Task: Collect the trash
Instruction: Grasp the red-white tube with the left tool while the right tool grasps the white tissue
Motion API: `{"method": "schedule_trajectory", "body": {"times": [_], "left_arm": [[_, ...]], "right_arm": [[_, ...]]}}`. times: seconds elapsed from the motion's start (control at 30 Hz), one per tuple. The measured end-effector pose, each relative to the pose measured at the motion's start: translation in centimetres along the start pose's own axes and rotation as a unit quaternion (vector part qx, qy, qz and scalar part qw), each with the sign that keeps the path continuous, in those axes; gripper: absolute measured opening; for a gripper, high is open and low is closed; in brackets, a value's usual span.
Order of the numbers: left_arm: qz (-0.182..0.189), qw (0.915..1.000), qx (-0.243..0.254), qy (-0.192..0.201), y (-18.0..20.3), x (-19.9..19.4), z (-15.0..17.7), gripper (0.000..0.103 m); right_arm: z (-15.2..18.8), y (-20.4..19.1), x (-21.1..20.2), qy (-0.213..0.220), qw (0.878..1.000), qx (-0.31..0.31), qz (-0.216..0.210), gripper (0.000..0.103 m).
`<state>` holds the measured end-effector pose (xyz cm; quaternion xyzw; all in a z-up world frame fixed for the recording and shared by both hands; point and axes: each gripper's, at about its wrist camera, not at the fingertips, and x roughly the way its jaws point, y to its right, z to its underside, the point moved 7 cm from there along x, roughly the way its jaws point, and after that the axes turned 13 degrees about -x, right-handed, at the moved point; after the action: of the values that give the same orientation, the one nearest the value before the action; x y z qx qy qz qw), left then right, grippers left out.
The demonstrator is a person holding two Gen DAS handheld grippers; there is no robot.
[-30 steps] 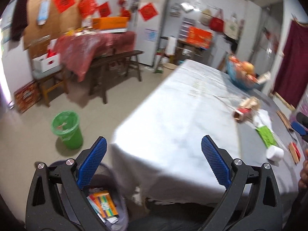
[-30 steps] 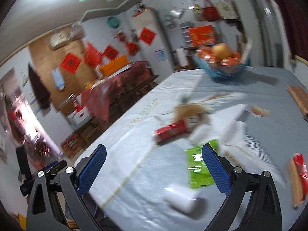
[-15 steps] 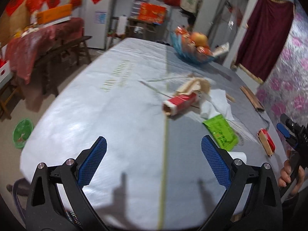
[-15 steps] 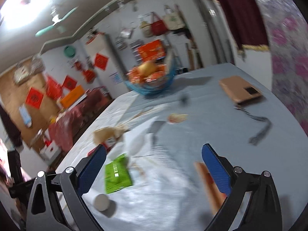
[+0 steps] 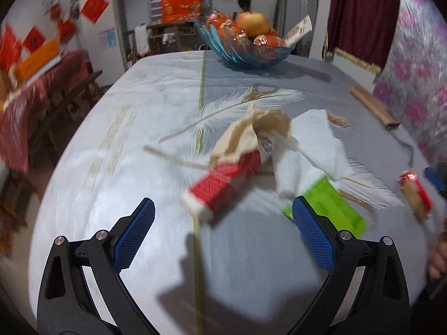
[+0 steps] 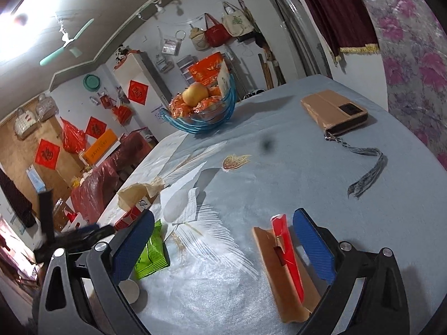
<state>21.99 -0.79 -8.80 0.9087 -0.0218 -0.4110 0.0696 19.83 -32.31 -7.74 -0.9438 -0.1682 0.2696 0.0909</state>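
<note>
Trash lies in a cluster on the grey-blue tablecloth (image 5: 134,145): a red and white carton (image 5: 220,187), crumpled brown paper (image 5: 251,131), white tissue (image 5: 307,150) and a green packet (image 5: 332,209). My left gripper (image 5: 223,231) hovers open just short of the carton, nothing between its fingers. In the right wrist view a flat brown wrapper with a red strip (image 6: 285,259) lies between the open fingers of my right gripper (image 6: 223,245). The green packet (image 6: 152,254) and a white cup (image 6: 131,291) sit by its left finger.
A blue glass fruit bowl (image 5: 245,44) stands at the table's far end. A brown phone case (image 6: 333,111) with a grey tassel (image 6: 366,173) lies at the right. A person's hand (image 5: 438,254) shows at the right edge. Benches and a red-covered table stand left.
The left gripper has swung from the floor bins and table edge over the table, closing in on the red carton. The right gripper has turned right and lowered over the brown and red wrapper.
</note>
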Motion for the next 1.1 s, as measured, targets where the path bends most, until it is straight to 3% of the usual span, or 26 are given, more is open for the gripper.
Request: {"method": "schedule_trajectory", "body": {"times": [0.17, 0.23, 0.27, 0.33, 0.43, 0.67, 0.73, 0.8, 0.87, 0.9, 0.97, 1.0, 1.03, 1.1], "left_arm": [[-0.002, 0.9991, 0.025, -0.033, 0.4, 3.8, -1.2, 0.091], [0.005, 0.9984, 0.023, -0.051, 0.5, 4.5, -0.7, 0.064], [0.001, 0.9984, 0.022, -0.052, 0.5, 4.5, -0.5, 0.062], [-0.010, 0.9987, 0.029, -0.040, 0.4, 3.9, 0.0, 0.048], [0.017, 0.9986, 0.026, -0.042, 0.6, 2.1, 1.3, 0.032], [0.041, 0.9981, 0.000, -0.045, -0.7, -0.6, 3.7, 0.035], [0.042, 0.9983, -0.004, -0.041, -0.7, -0.7, 3.5, 0.064], [0.039, 0.9991, -0.006, -0.019, -0.5, -0.7, 2.7, 0.073], [0.045, 0.9989, 0.003, -0.013, 0.3, -0.2, 2.1, 0.073], [0.046, 0.9988, 0.006, -0.015, 0.7, 0.2, 2.0, 0.072], [0.038, 0.9990, 0.004, -0.022, 0.9, 1.3, 1.8, 0.060], [0.038, 0.9988, 0.001, -0.032, 0.9, 1.9, 2.0, 0.043], [0.038, 0.9985, -0.007, -0.039, 0.8, 2.3, 2.1, 0.033], [0.053, 0.9980, -0.015, -0.030, 0.6, 1.8, 2.0, 0.027]], "right_arm": [[0.1, -0.4, 0.2, -0.009, 1.000, -0.004, -0.009, 0.098], [0.1, -0.4, 0.4, -0.010, 1.000, 0.000, -0.014, 0.098], [0.1, -0.4, 0.4, -0.010, 1.000, 0.001, -0.015, 0.098], [0.1, -0.4, 0.4, -0.010, 1.000, 0.002, -0.018, 0.098], [0.0, -0.8, 0.5, -0.011, 1.000, -0.005, -0.019, 0.098], [-0.4, -2.7, 1.2, -0.017, 0.999, -0.025, -0.028, 0.098], [-0.7, -4.0, 2.1, -0.032, 0.998, -0.028, -0.050, 0.098], [-1.2, -5.5, 3.0, -0.049, 0.996, -0.039, -0.065, 0.098], [-2.1, -7.2, 4.3, -0.070, 0.993, -0.056, -0.080, 0.098], [-2.4, -7.8, 4.9, -0.079, 0.991, -0.062, -0.086, 0.098], [-3.0, -8.8, 6.4, -0.096, 0.989, -0.067, -0.090, 0.098], [-3.4, -9.3, 7.4, -0.107, 0.988, -0.072, -0.089, 0.097], [-3.7, -9.7, 8.4, -0.116, 0.986, -0.079, -0.086, 0.097], [-4.1, -10.3, 10.0, -0.128, 0.985, -0.088, -0.076, 0.092]]}}
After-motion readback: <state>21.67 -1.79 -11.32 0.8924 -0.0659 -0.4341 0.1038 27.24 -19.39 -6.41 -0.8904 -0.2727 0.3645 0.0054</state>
